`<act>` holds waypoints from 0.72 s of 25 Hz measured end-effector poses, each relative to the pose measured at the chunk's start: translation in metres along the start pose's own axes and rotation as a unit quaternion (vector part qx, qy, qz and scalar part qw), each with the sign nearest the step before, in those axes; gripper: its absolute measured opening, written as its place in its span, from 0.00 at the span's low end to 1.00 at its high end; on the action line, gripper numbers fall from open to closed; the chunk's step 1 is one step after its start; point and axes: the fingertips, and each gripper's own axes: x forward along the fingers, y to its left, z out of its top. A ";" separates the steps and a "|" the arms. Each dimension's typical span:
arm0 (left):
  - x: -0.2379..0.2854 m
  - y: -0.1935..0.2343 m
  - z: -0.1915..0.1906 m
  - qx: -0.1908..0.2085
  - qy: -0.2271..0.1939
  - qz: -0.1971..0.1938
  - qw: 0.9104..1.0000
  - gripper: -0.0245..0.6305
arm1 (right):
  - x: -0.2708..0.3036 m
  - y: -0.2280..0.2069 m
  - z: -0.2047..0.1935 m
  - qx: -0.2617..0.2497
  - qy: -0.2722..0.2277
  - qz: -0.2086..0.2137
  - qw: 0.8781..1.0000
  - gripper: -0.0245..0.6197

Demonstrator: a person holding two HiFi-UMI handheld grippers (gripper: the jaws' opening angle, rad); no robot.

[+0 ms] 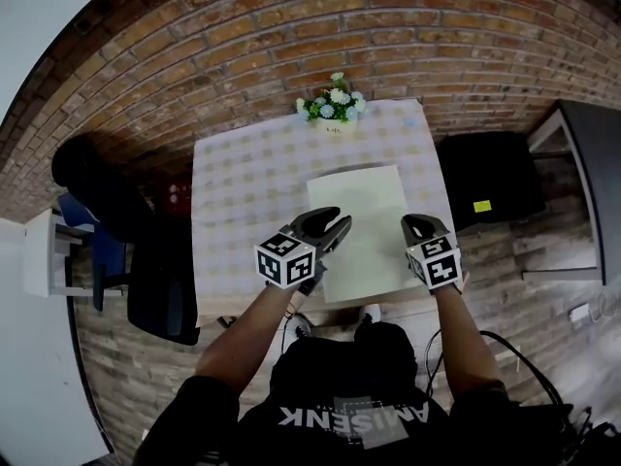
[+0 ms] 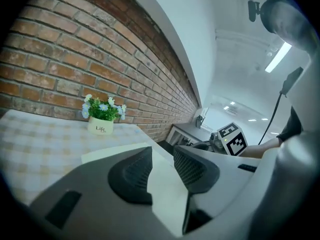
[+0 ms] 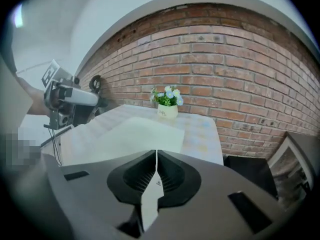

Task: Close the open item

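Item: pale cream flat rectangular folder or book [image 1: 361,212], lying flat on the right half of the checked tabletop [image 1: 243,192] and reaching its near edge.
Handling: likely light, thin, bendy and smooth; pinch a free side edge shallowly.
Left gripper [image 2: 162,156]: jaws wide apart, empty, above the item's left edge.
Right gripper [image 3: 156,156]: jaws together, gripping nothing, by the item's right edge.
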 end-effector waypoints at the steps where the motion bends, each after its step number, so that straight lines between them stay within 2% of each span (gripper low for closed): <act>1: -0.008 0.001 0.006 0.003 -0.007 0.001 1.000 0.25 | -0.005 0.001 0.008 0.007 -0.010 -0.005 1.000 0.10; 4: -0.035 0.003 0.028 0.017 -0.037 0.011 0.999 0.25 | -0.023 0.004 0.032 0.029 -0.044 -0.023 0.998 0.10; 9: -0.097 0.020 0.065 0.048 -0.107 0.077 0.990 0.23 | -0.060 0.025 0.080 0.064 -0.122 -0.020 0.990 0.10; 13: -0.137 0.023 0.090 0.077 -0.129 0.088 0.985 0.22 | -0.088 0.038 0.116 0.062 -0.166 -0.042 0.983 0.10; 18: -0.182 0.025 0.113 0.097 -0.153 0.108 0.978 0.17 | -0.121 0.060 0.149 0.064 -0.204 -0.057 0.975 0.10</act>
